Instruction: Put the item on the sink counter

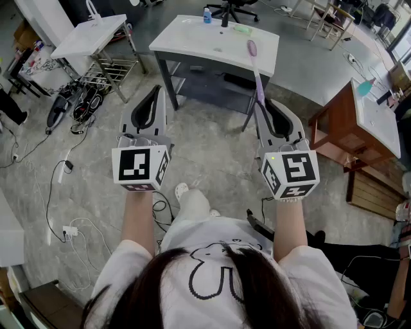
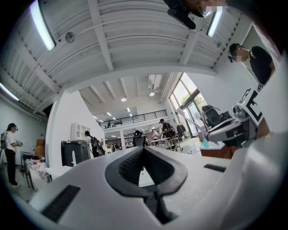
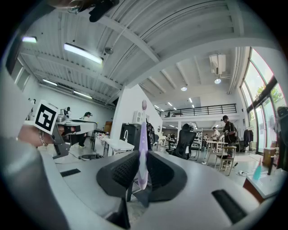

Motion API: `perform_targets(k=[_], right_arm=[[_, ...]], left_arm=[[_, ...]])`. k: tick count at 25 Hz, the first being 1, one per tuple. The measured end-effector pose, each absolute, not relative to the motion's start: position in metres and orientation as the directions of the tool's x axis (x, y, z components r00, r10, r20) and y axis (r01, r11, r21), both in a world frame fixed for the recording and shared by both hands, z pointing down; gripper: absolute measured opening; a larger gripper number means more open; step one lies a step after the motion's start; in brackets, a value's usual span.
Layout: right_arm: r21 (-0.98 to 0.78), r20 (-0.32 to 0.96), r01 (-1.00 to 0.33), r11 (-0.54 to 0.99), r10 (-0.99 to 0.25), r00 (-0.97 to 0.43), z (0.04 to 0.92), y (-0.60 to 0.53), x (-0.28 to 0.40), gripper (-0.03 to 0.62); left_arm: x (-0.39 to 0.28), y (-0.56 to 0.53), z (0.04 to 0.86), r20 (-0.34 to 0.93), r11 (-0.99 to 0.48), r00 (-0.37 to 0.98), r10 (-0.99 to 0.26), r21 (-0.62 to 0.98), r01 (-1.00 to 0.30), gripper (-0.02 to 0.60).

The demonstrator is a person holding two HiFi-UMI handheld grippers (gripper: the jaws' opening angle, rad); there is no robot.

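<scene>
A purple toothbrush [image 1: 257, 77] stands up out of my right gripper [image 1: 264, 106], its pink head over the white sink counter [image 1: 192, 40] ahead. In the right gripper view the black pads press on the toothbrush handle [image 3: 142, 155] from both sides. My left gripper [image 1: 156, 96] is held level beside it, its black pads [image 2: 135, 166] together with nothing between them. Both grippers are held out in front of me, short of the counter's front edge. A blue bottle [image 1: 207, 15] and a green item [image 1: 242, 29] lie on the counter's far side.
A second white sink unit [image 1: 90, 35] stands at the left with a wire rack and shoes beneath. A wooden cabinet with a sink top [image 1: 359, 122] stands at the right. Cables and a power strip [image 1: 69, 231] lie on the floor at left. An office chair [image 1: 234, 8] sits behind the counter.
</scene>
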State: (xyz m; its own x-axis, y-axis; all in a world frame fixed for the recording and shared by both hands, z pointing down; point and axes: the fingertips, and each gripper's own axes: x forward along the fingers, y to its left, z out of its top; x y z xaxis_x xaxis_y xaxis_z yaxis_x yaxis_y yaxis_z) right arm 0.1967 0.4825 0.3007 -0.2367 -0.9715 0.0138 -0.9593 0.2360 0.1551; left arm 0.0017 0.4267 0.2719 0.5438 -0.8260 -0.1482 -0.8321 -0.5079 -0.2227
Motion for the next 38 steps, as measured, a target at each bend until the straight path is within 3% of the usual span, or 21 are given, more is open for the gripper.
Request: perform_targets(k=[17, 38], right_arm=[[0.116, 0.026, -0.969, 0.219, -0.976, -0.217, 0.31, 0.415, 0.234, 0.078], [0.175, 0.07, -0.939, 0.295, -0.955, -0.287, 0.296, 0.165, 0.214, 0.078]], left_arm=[[0.036, 0.349, 0.284, -0.139, -0.525, 0.554, -0.821, -0.2, -0.828, 0.008], [0.0, 0.097, 0.273, -0.16, -0.444, 0.465, -0.871, -0.151, -0.883, 0.008]])
